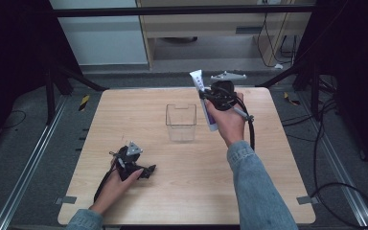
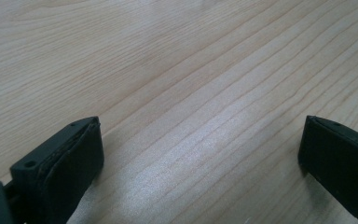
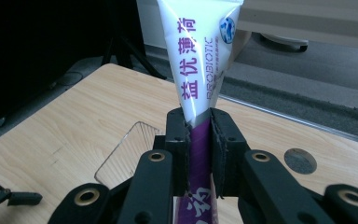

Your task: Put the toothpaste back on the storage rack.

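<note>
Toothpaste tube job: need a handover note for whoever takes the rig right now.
Right gripper: shut on the toothpaste tube, held up in the air, crimped end up, just right of the clear container.
Left gripper: open, nothing between the jaws, resting low on the table at front left.
Done: tube picked up.
Left: probably to lower the tube into the container, which stands upright mid-table, and let go.
</note>
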Action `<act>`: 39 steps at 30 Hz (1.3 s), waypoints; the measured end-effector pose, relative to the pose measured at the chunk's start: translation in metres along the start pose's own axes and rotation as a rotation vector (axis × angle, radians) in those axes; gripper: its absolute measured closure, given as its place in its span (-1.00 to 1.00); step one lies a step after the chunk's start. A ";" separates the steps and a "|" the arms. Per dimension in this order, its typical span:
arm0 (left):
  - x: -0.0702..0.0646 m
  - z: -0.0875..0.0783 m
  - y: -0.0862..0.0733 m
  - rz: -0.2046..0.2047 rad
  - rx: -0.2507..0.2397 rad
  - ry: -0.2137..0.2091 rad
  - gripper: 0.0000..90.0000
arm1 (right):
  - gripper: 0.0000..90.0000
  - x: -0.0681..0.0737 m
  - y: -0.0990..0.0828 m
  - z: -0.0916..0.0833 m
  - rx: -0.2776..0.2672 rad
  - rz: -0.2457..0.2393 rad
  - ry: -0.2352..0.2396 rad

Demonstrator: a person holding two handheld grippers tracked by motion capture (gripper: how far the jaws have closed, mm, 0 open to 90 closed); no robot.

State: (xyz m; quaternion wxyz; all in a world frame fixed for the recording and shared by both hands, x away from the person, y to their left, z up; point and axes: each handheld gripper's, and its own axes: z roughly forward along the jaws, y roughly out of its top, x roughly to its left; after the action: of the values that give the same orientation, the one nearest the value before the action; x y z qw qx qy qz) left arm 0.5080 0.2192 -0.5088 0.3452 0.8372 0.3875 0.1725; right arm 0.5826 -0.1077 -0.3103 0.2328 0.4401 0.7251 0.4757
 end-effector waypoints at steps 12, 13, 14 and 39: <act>0.000 0.000 0.000 0.000 0.001 0.000 -1.00 | 0.75 0.008 0.010 0.015 -0.054 0.005 0.001; 0.000 0.000 0.000 0.000 0.001 0.000 -1.00 | 0.75 0.010 0.012 0.018 -0.062 0.000 -0.001; 0.000 0.000 0.000 0.000 0.000 0.000 -1.00 | 0.75 0.010 0.013 0.019 -0.065 0.001 -0.003; 0.000 0.000 0.000 -0.001 0.000 0.000 -1.00 | 0.75 0.031 0.022 0.052 -0.136 -0.017 0.015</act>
State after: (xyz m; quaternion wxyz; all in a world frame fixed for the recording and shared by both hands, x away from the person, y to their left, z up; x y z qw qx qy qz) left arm 0.5080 0.2191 -0.5088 0.3452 0.8372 0.3877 0.1723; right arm 0.6152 -0.0522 -0.3112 0.2610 0.4135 0.6967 0.5249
